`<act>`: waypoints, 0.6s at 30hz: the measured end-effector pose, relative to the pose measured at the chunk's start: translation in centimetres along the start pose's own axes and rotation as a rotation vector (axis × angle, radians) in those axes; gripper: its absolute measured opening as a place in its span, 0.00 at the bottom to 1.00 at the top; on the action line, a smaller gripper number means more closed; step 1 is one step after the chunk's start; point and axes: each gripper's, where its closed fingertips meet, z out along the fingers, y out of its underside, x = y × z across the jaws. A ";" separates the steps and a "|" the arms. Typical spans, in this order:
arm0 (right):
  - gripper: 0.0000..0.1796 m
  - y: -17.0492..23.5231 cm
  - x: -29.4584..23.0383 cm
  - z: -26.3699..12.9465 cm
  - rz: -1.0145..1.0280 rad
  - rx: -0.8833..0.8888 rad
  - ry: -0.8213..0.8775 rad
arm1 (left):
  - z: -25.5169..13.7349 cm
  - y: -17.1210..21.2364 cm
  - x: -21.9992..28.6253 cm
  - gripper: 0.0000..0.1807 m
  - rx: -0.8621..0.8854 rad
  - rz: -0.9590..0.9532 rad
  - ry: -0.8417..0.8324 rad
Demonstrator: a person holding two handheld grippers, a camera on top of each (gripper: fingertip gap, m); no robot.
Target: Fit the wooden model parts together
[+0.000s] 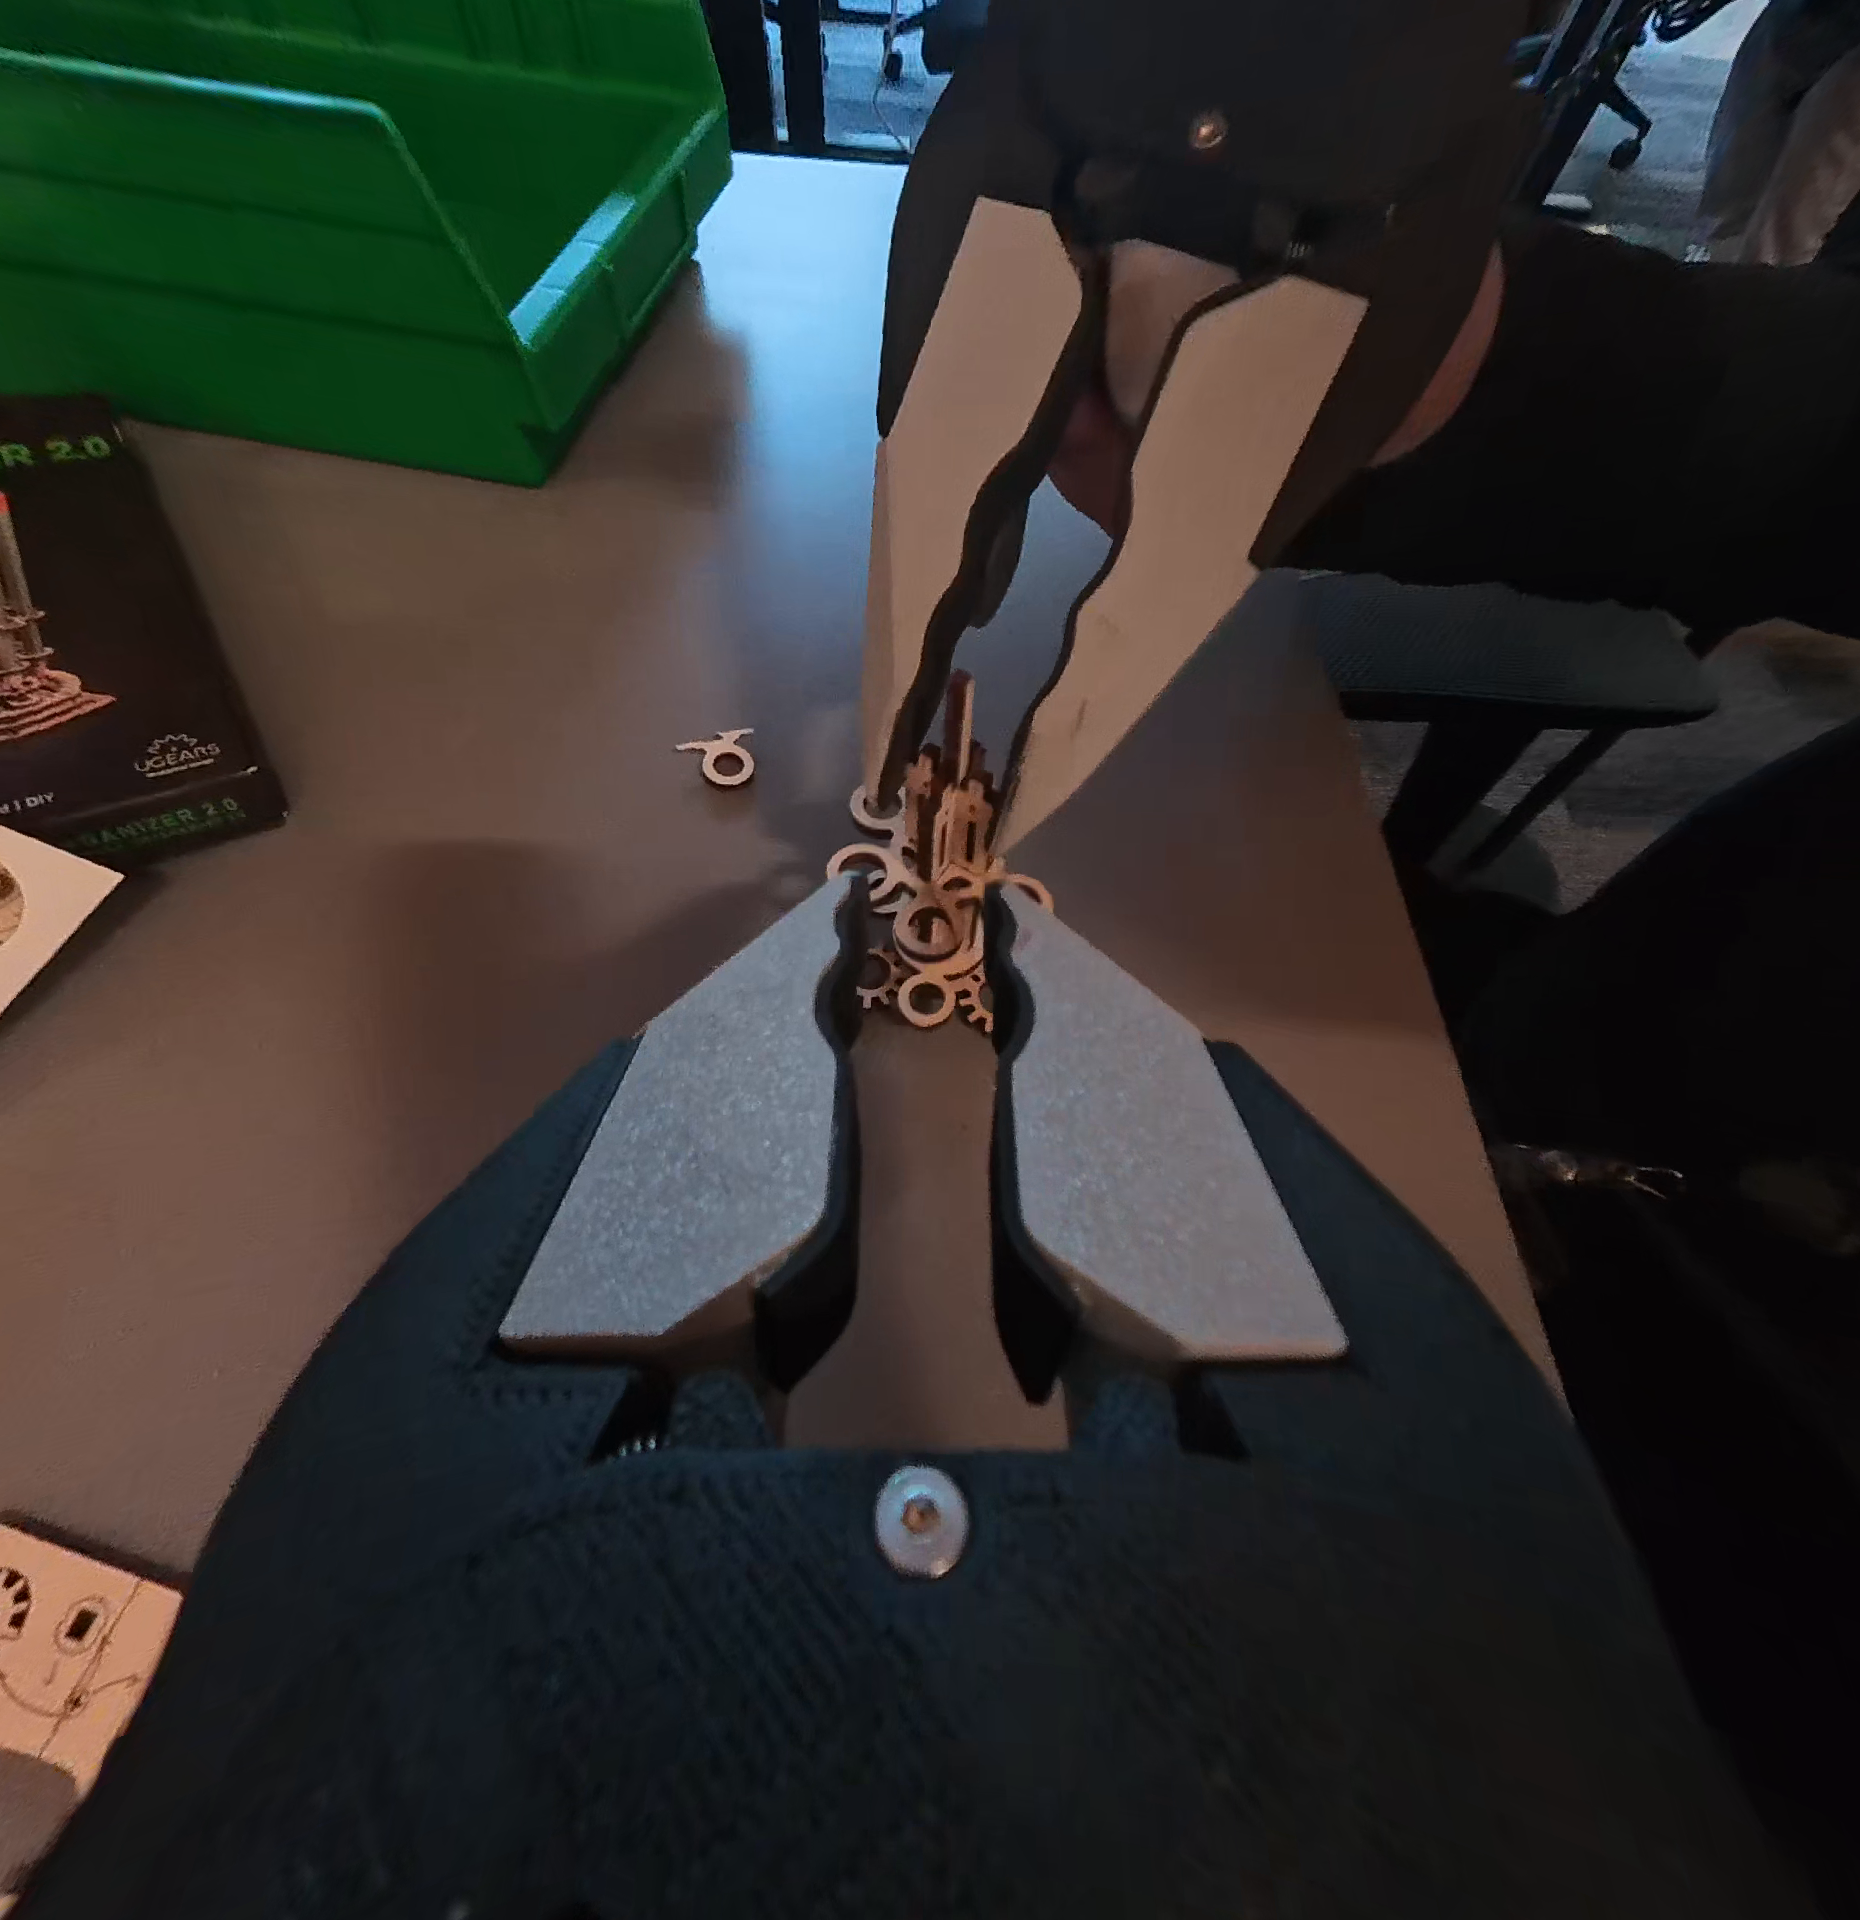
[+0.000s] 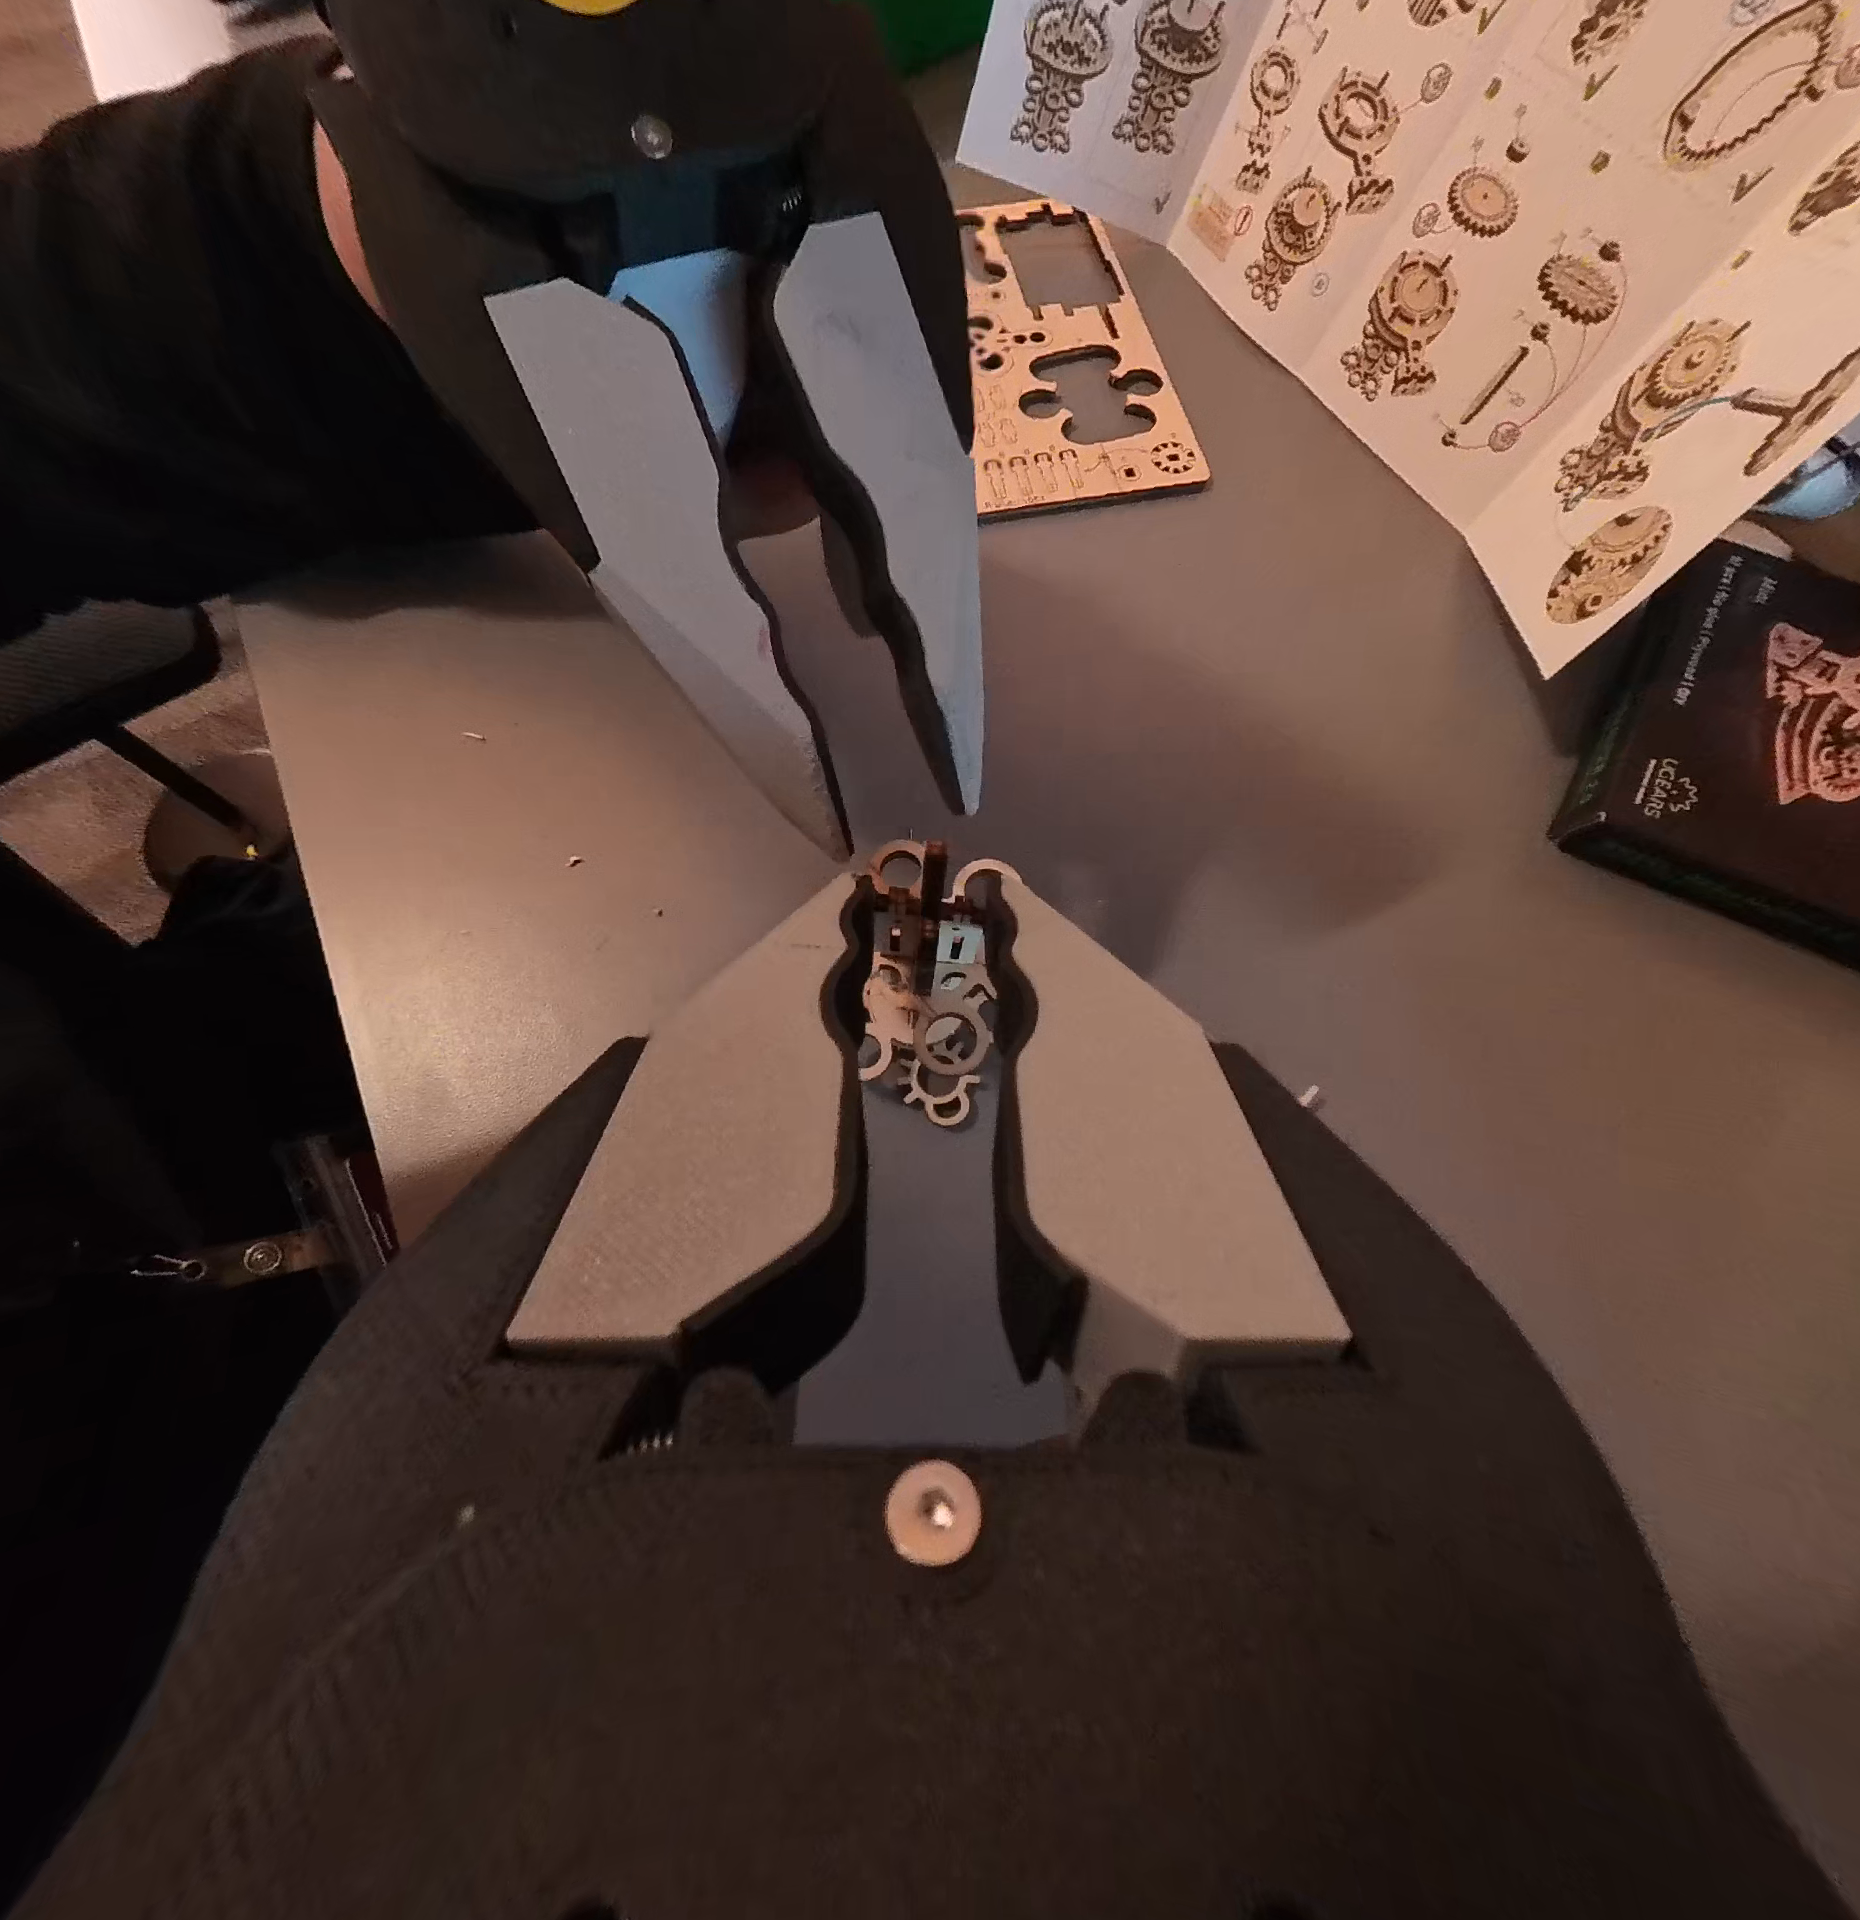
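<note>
Small wooden model (image 1: 936, 914), thin laser-cut rings and slotted tower, stands on counter (image 1: 490, 987), clasped low by left tongs (image 1: 924, 896) and high by right tongs (image 2: 926, 883); light, brittle: grip slotted core, spare rings.

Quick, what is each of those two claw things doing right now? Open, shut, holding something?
Left gripper: closed on the lower part of the small wooden model.
Right gripper: closed on the upper part of the same model.
</note>
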 end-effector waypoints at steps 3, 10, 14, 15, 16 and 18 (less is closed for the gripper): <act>0.10 0.0 0.2 0.0 0.013 0.009 -0.020 | 0.1 0.2 -0.4 0.10 -0.002 -0.016 -0.009; 0.09 0.1 0.4 -0.2 0.041 0.016 -0.034 | -0.2 0.5 -1.5 0.10 0.001 -0.070 -0.032; 0.10 0.0 -0.4 0.2 -0.072 -0.036 0.038 | -0.2 0.7 -1.6 0.09 -0.005 -0.081 -0.034; 0.10 -0.1 -0.5 0.2 -0.091 -0.048 0.049 | -0.2 0.7 -1.6 0.09 -0.007 -0.080 -0.035; 0.10 -0.1 -0.6 0.3 -0.104 -0.058 0.055 | -0.2 0.7 -1.6 0.09 -0.009 -0.077 -0.037; 0.10 -0.2 -0.7 0.4 -0.117 -0.070 0.059 | -0.1 0.8 -1.6 0.09 -0.014 -0.072 -0.040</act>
